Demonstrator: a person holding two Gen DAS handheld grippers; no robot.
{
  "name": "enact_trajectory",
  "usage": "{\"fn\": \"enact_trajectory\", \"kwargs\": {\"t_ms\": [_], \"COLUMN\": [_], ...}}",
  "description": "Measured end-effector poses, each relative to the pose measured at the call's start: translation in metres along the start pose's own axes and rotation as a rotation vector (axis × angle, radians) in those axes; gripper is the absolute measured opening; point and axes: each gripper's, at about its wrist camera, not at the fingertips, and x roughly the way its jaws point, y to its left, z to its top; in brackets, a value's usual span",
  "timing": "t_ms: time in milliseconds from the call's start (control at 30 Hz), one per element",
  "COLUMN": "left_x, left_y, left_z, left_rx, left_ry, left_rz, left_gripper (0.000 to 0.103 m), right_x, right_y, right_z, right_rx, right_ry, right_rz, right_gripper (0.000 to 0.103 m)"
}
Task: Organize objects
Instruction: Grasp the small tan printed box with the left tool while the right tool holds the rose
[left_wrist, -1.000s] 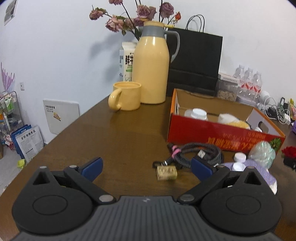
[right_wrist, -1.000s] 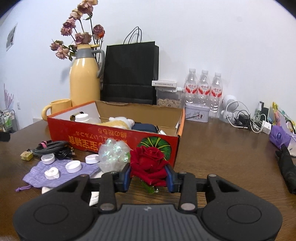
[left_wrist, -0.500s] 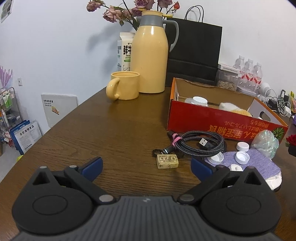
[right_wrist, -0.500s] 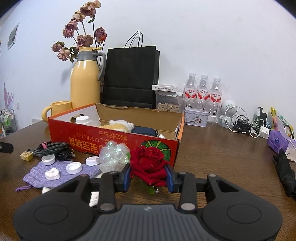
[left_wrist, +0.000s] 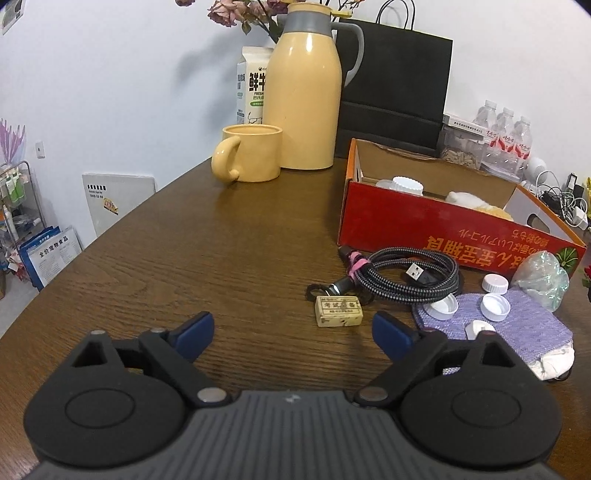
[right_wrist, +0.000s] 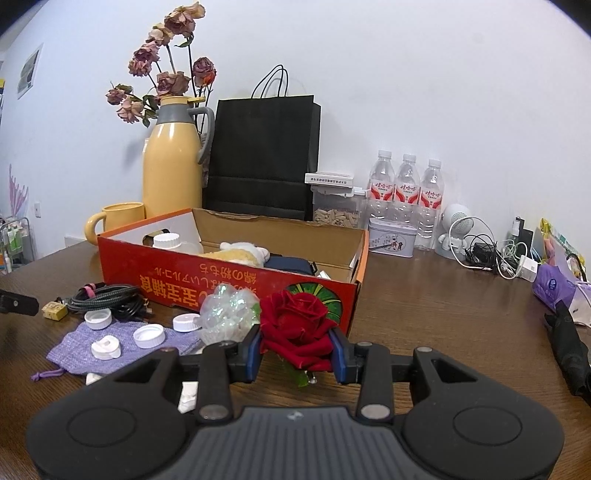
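My right gripper (right_wrist: 295, 350) is shut on a red rose (right_wrist: 297, 323), held just above the table in front of the red cardboard box (right_wrist: 229, 280). The box holds a white-capped jar (right_wrist: 167, 242), a plush toy (right_wrist: 240, 253) and a dark pouch. My left gripper (left_wrist: 293, 334) is open and empty, low over the table. Ahead of it lie a small tan eraser block (left_wrist: 338, 311), a coiled black cable (left_wrist: 406, 275), a purple cloth pouch (left_wrist: 498, 325) with white caps on it, and a crumpled clear wrapper (left_wrist: 543, 278). The box (left_wrist: 443, 236) stands behind them.
A yellow thermos (left_wrist: 301, 92), yellow mug (left_wrist: 251, 153), milk carton (left_wrist: 253, 88) and black paper bag (right_wrist: 262, 158) stand at the back. Three water bottles (right_wrist: 406, 188), a tin (right_wrist: 391, 240), chargers (right_wrist: 491, 254) and a black umbrella (right_wrist: 569, 347) lie to the right.
The left gripper has drawn back and risen a little, so the eraser and cable now lie farther ahead. The right gripper has risen slightly with the rose still held.
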Motion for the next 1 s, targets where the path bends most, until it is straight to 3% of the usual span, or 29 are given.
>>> {"fn": "enact_trajectory", "kwargs": {"t_ms": [100,300,367,500,1000], "left_x": [0.005,0.016,0.024,0.03,0.0], "left_y": [0.0,-0.011,-0.016,-0.027,-0.022], "left_z": [0.001,0.008,0.009,0.008,0.001], "left_rx": [-0.004,0.018,0.029,0.061,0.03], "left_ry": [0.01,0.011,0.039,0.044,-0.038], "left_rz": [0.005,-0.023,-0.022,-0.022,-0.027], "left_gripper": [0.085,0.085,0.078,0.031,0.03], "right_x": [0.0,0.001,0.0,0.0,-0.002], "right_y": [0.0,0.0,0.0,0.0,0.002], "right_z": [0.0,0.0,0.0,0.0,0.0], "right_rx": [0.0,-0.002,0.0,-0.003,-0.016], "right_ry": [0.001,0.004,0.004,0.004,-0.006], "right_rz": [0.0,-0.001,-0.001,0.0,-0.002], "right_gripper": [0.036,0.036,0.036,0.036,0.036]}}
